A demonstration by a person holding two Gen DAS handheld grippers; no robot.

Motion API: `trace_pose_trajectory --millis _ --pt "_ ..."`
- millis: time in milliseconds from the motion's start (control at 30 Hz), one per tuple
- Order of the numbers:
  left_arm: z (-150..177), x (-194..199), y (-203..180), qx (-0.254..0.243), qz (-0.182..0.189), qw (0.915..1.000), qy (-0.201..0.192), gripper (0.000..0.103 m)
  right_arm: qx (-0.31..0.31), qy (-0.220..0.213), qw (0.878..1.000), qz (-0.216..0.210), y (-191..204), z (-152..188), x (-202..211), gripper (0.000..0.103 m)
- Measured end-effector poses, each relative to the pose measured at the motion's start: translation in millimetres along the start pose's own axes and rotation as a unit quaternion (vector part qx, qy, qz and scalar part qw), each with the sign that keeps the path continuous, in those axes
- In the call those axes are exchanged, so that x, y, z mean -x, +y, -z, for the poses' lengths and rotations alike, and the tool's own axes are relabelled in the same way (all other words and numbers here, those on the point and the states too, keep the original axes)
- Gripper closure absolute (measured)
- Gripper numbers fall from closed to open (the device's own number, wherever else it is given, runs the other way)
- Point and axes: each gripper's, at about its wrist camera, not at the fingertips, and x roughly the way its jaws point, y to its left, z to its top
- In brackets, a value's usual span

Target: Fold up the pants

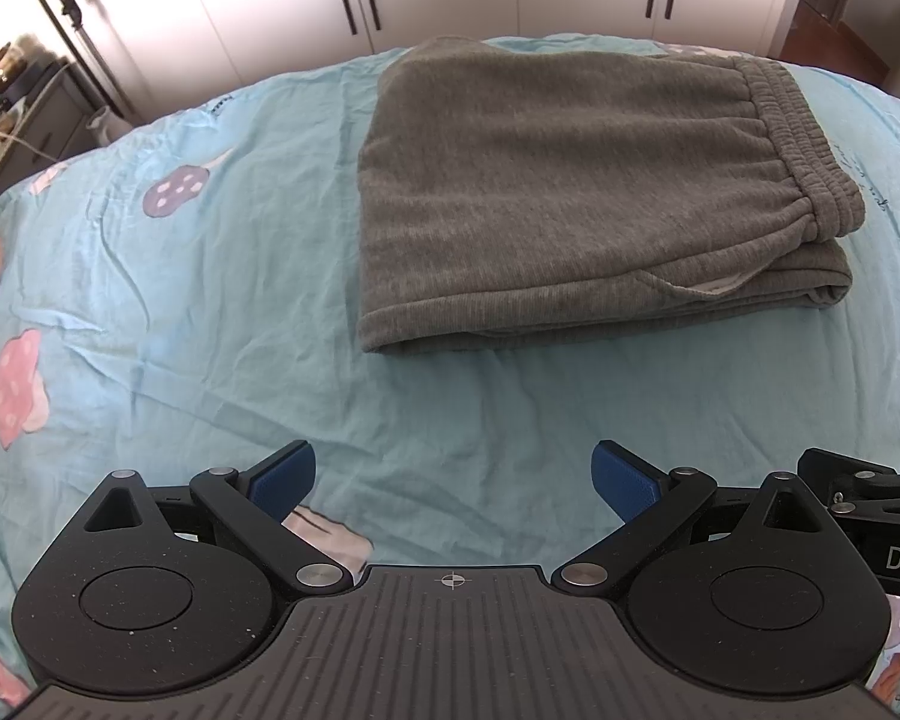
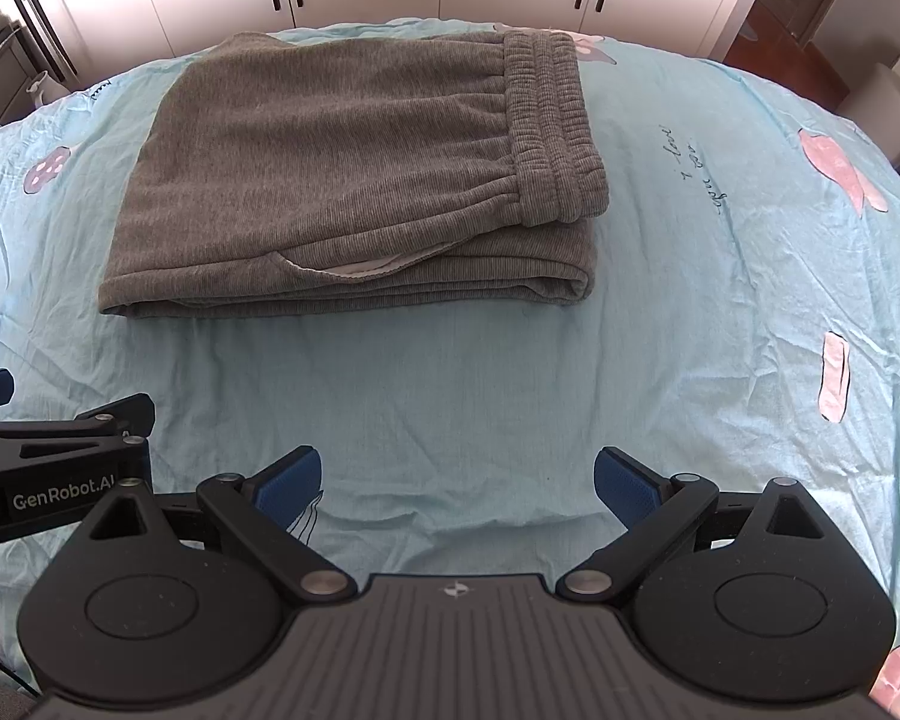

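Both grippers, left gripper (image 1: 453, 480) and right gripper (image 2: 457, 483), gape empty at lower frame; nudging the seemingly finished pants (image 2: 354, 180) could unfold them.

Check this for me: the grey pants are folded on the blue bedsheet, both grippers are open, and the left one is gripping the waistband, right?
Not quite. The left gripper grips nothing: it hangs open over bare bedsheet, short of the pants, as the left wrist view shows. The rest holds: the pants lie folded, and the right gripper is open too.
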Motion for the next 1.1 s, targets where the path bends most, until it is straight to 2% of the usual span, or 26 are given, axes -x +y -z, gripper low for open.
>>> trace_pose_trajectory --millis 1100 --pt "-2.1 3.2 -1.1 -0.001 0.004 1.0000 -0.003 0.002 -0.009 -0.002 1.000 -0.001 -2.5 -0.1 1.6 0.005"
